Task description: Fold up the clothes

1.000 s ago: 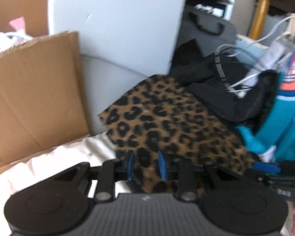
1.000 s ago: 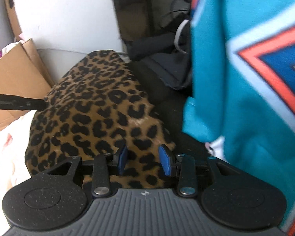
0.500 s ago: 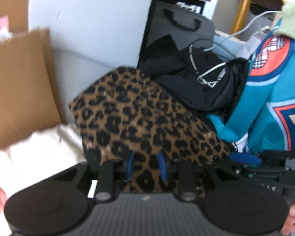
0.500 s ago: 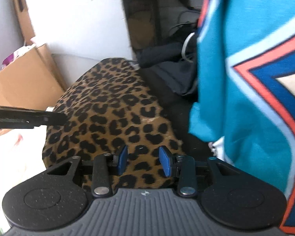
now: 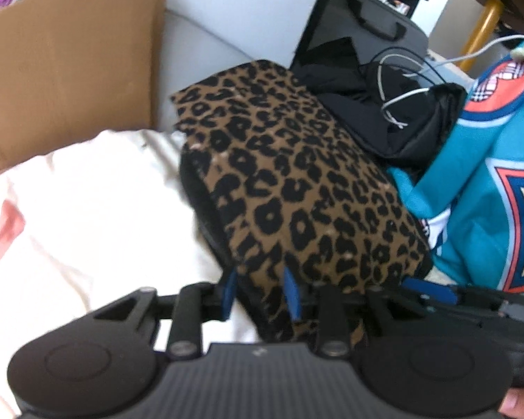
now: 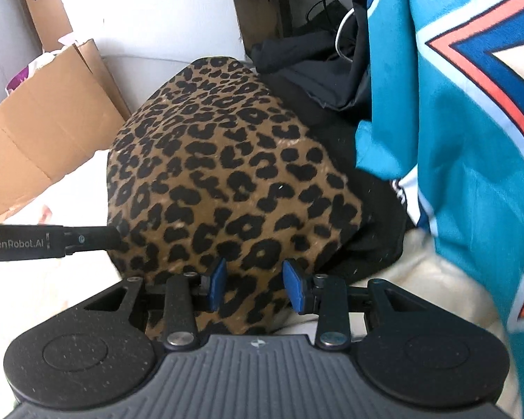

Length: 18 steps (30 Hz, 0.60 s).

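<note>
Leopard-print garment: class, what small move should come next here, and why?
Probably draw both grippers back clear of the leopard-print garment. It already lies folded on the white bedding; the left hand-held gripper is opening around its near edge, and the right hand-held gripper brackets that edge too.

The leopard cloth (image 5: 297, 188) is looked down on from very close by both cameras, each set just behind its own blue fingers (image 5: 291, 296). In the left wrist view it is seen from its left near corner, with the right gripper (image 5: 433, 288) at its right. In the right wrist view it is seen from its near edge, fingers (image 6: 295, 288) over it, with the left gripper (image 6: 87, 239) at its left. The cloth, the cardboard box (image 5: 70, 66) and the teal shirt (image 6: 454, 122) are shared.
</note>
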Motion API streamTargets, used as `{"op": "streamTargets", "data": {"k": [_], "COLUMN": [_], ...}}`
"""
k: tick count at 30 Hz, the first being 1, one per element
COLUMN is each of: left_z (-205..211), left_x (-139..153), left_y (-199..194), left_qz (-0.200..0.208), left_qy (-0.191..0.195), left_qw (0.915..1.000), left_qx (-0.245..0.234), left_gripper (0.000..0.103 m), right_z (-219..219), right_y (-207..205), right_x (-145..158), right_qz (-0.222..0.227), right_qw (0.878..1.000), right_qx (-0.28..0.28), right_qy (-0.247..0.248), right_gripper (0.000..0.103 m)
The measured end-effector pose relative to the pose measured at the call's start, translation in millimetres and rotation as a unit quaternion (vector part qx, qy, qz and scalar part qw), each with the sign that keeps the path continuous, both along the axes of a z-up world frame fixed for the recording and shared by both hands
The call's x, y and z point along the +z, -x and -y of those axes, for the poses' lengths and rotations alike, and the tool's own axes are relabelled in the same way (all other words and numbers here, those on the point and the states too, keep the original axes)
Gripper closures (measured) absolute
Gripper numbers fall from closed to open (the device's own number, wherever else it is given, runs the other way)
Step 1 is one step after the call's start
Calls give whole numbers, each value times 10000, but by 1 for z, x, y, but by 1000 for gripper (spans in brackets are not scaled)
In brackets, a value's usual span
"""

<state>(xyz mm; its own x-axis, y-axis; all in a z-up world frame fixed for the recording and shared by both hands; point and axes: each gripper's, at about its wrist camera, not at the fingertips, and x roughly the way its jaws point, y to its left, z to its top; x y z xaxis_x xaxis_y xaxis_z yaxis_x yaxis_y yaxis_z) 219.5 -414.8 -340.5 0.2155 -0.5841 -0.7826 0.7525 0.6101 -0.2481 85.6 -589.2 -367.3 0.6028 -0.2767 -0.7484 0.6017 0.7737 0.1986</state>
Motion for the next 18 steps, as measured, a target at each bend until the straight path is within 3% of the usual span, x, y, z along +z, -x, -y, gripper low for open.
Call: {"op": "streamTargets", "data": {"k": [1,3,6,8,11,18], "left_z": [-3,-10,-22,-31,-47,-94], "left_x": [2,7,16,23,39,88], "left_y": [1,0,-2,-5,-9,-16], "left_qz": [14,-15,-109,-195,-360,-470], "left_qy": [-51,-156,-344,-563,-778,-1108], "left_qw": [10000,9999,9993,9980,9955,9886], "left_qx": [6,21,100,231,400,909], "left_gripper": [55,29,14,10,5,1], "right_z": [-1,-4,-6,-5,-8,-20], "right_y": [-1,-6,-13,-14,-13,-8], "right_x": [2,6,17,26,40,75], "right_qz": [-14,-71,-214,-287,-349,-771], "right_qw": [10000,9998,9994,9986,9966,9903], "right_qx": [-45,1,48,5,64,305], "right_qy": [-66,-168,-271,-452,-741,-1113], "right_gripper": [60,59,42,23,6,5]}}
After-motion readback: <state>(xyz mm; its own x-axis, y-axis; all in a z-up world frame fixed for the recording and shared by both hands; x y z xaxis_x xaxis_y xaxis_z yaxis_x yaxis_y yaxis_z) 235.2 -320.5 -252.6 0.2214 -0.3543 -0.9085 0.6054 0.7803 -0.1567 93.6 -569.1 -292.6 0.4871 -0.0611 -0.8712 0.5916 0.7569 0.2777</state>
